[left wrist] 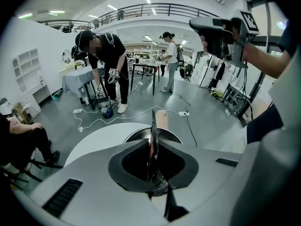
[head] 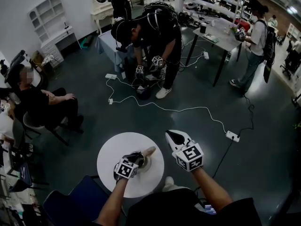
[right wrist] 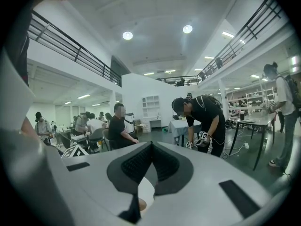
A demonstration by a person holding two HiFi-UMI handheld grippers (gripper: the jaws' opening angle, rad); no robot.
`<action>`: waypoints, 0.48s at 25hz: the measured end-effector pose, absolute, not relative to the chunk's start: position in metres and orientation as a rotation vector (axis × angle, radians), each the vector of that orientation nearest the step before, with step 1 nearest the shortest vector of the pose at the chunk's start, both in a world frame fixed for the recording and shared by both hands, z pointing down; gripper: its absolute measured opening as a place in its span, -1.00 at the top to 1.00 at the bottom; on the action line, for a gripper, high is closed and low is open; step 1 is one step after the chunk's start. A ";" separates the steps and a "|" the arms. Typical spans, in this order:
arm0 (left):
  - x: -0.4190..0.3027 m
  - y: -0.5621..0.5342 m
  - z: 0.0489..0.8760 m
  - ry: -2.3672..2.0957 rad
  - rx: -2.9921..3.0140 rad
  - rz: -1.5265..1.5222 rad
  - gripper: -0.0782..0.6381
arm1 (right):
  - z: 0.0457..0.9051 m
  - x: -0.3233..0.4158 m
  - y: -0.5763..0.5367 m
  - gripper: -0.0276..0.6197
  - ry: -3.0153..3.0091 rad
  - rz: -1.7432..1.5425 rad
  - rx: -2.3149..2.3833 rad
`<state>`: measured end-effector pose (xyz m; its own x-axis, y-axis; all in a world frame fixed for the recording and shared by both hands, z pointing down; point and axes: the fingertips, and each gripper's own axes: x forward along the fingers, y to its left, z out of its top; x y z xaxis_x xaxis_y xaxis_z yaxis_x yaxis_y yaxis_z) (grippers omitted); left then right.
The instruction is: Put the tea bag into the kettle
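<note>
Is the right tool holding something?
No, the grey right tool has its jaws pressed together with nothing between them.

left tool (head: 138, 159): jaws pressed together on a thin flat piece (left wrist: 153, 131) held edge-on; can't tell what it is
left tool pose: low, jaws pointing forward and down, marker cube facing up
left forearm (head: 113, 199): bare, reaching forward
right tool (head: 174, 135): jaws together at the tips, nothing between them
right tool pose: held higher than the left one, pointing forward, well apart from it
right forearm (head: 212, 188): bare, angled in from the right
</note>
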<state>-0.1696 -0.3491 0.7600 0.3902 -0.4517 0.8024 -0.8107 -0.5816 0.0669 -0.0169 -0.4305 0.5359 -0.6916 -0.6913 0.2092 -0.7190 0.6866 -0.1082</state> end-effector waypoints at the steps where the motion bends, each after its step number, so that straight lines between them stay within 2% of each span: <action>1: -0.169 -0.349 0.760 -1.078 2.205 1.081 0.67 | 0.536 -0.017 -0.431 0.86 -2.744 0.274 1.154; 12: -0.167 -0.344 0.768 -1.008 2.236 1.176 0.67 | 0.546 -0.025 -0.432 0.86 -2.737 0.291 1.136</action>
<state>-0.1674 -0.3439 0.7677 0.3800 -0.4062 0.8310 -0.7596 -0.6497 0.0298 -0.0246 -0.4317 0.5462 -0.6975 -0.6805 0.2247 -0.7125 0.6919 -0.1162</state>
